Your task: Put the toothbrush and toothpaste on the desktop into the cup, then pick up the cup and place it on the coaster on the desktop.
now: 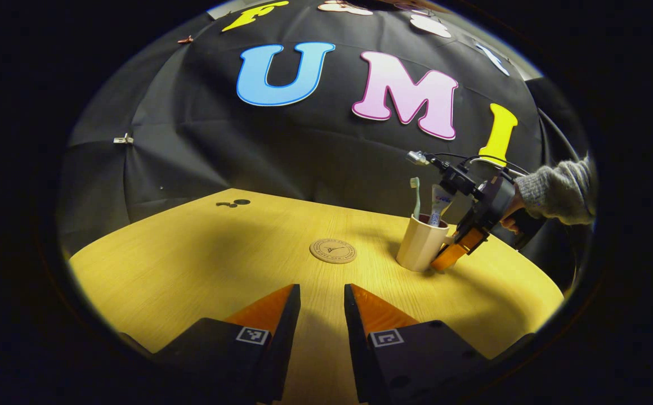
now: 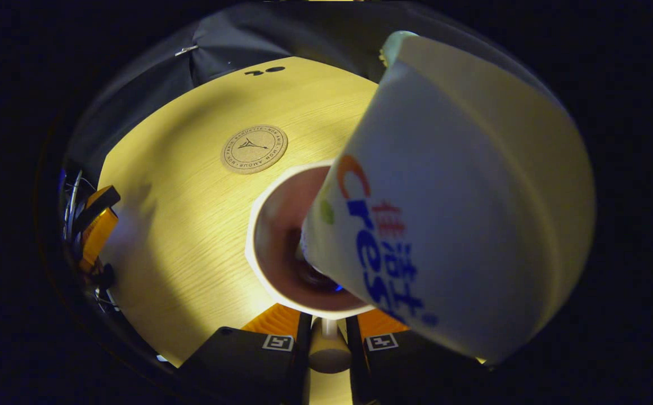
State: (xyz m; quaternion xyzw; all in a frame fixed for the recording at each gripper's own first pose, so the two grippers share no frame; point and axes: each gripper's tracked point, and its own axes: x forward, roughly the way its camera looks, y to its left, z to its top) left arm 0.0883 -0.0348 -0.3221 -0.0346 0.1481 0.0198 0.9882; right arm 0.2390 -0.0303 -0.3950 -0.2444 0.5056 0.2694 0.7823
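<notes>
At three o'clock, right gripper (image 2: 327,329) clamping cup (image 1: 421,243) handle, toothbrush (image 1: 415,197) and toothpaste (image 1: 439,205) loaded; left gripper (image 1: 322,298) idling open. Needing lifting toward coaster (image 1: 332,251) at nine o'clock.

Left gripper view faces the coaster (image 1: 332,251) from afar; right gripper view looms close above.

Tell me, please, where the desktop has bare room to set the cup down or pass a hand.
The desktop lies bare left of the coaster and between it and the left gripper; the coaster's top is bare too. It is crowded at the right, where the right gripper meets the cup holding toothbrush and toothpaste.
</notes>
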